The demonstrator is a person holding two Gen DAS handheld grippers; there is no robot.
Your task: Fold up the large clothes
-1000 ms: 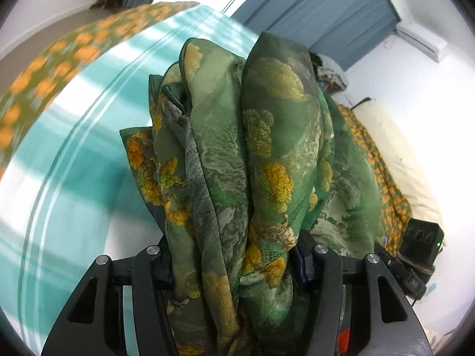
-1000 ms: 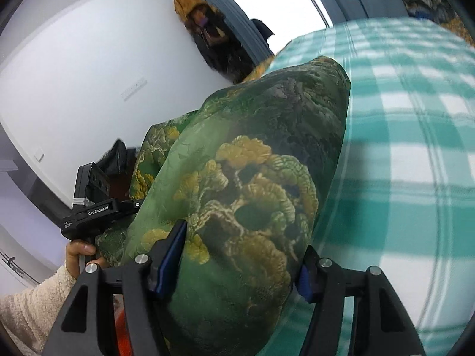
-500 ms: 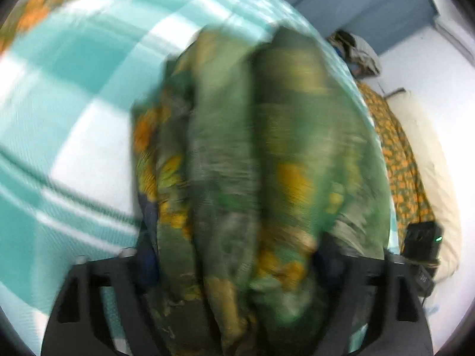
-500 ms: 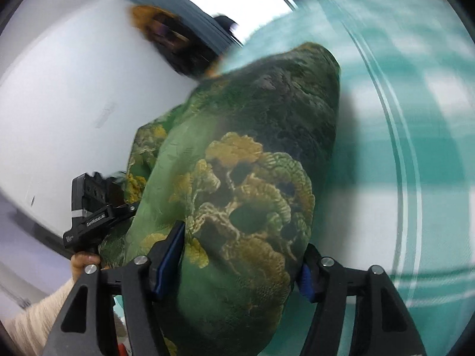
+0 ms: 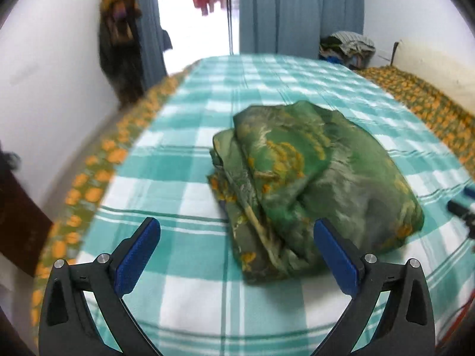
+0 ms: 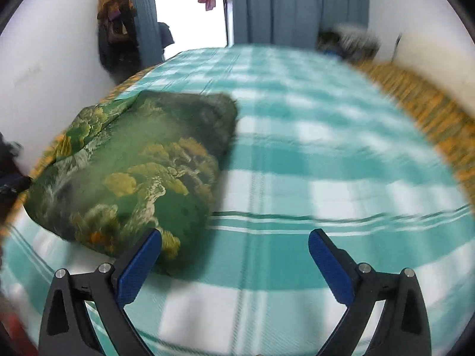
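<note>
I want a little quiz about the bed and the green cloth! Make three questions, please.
1. True or false: the left gripper is clamped on the green cloth.
2. What is the cloth resting on? A) the floor B) the checked sheet C) a chair
3. Fill in: both the left gripper and the right gripper have jaws that are ____.

Key: 1 false; 2 B; 3 open. Both grippers' jaws have just been opening, with nothing between them.

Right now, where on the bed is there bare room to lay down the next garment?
The checked bedsheet lies bare from the folded green garment across to the orange-flowered border, and back toward the curtains. It is crowded only on the garment's side, by the wall. Both the left gripper and right gripper are open.
</note>
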